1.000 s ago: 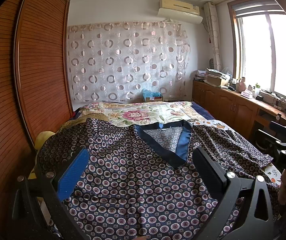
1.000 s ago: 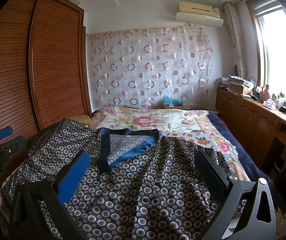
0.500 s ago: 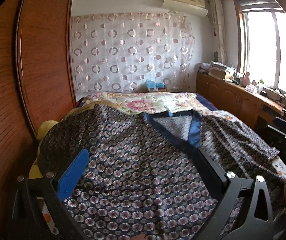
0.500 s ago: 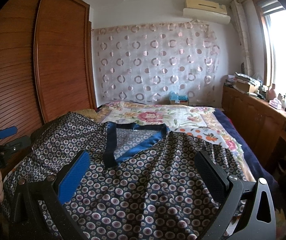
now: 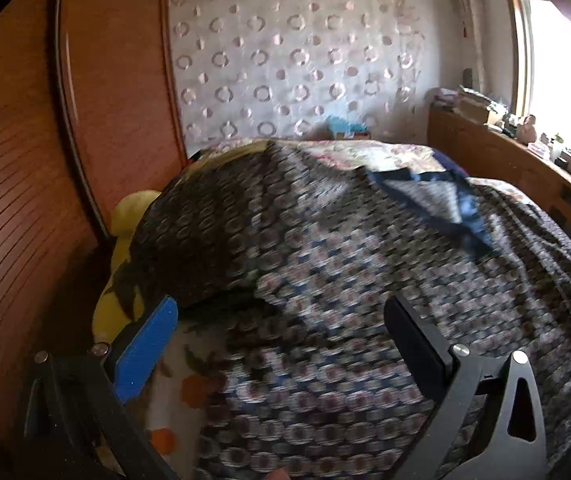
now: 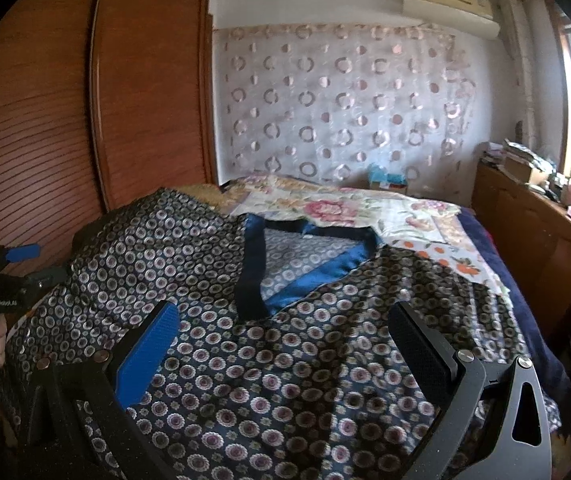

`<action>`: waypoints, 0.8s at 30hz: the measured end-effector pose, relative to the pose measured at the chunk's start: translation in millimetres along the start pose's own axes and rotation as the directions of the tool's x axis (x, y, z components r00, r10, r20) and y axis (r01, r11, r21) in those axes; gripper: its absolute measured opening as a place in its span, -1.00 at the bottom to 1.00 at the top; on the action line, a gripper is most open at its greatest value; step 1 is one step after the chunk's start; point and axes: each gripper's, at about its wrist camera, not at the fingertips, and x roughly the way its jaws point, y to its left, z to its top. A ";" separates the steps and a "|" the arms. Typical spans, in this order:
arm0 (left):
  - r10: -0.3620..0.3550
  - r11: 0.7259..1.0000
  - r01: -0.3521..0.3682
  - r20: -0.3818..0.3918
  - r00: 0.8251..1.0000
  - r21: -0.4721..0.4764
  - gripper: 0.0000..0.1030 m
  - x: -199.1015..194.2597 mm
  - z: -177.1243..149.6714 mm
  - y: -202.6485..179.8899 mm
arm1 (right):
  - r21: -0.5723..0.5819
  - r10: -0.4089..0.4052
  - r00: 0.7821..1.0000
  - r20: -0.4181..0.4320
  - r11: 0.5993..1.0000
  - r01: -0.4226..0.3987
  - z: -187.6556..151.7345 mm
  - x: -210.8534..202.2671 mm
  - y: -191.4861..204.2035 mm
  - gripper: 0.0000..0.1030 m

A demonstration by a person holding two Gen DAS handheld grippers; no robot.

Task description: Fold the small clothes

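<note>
A dark, circle-patterned garment with a blue satin collar lies spread across the bed; it also shows, blurred, in the left wrist view. My left gripper is open and empty, low over the garment's left edge and sleeve. My right gripper is open and empty above the garment's lower front. The left gripper also shows at the left edge of the right wrist view, held by a hand.
A floral bedspread covers the bed. A wooden sliding wardrobe runs close along the left. A yellow cushion lies between bed and wardrobe. A wooden cabinet with clutter stands at the right under the window.
My left gripper has swung left and down toward the garment's left side, blurring its view. My right gripper has moved slightly closer to the garment. Both stay open.
</note>
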 end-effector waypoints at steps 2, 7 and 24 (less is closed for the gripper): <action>0.004 1.000 -0.004 -0.022 1.000 -0.009 1.00 6.4 -4.0 16.3 | -0.012 0.018 1.000 -0.015 1.000 -0.018 2.3 4.8 0.7 1.00; 0.011 1.000 -0.012 -0.069 0.998 -0.023 0.80 18.3 -7.1 47.0 | -0.046 0.054 0.997 -0.055 0.997 -0.057 8.0 20.3 4.3 1.00; -0.013 0.999 0.020 -0.212 0.977 0.028 -0.36 67.9 -4.2 74.5 | -0.103 0.125 0.985 -0.122 0.985 -0.138 19.1 27.6 5.9 1.00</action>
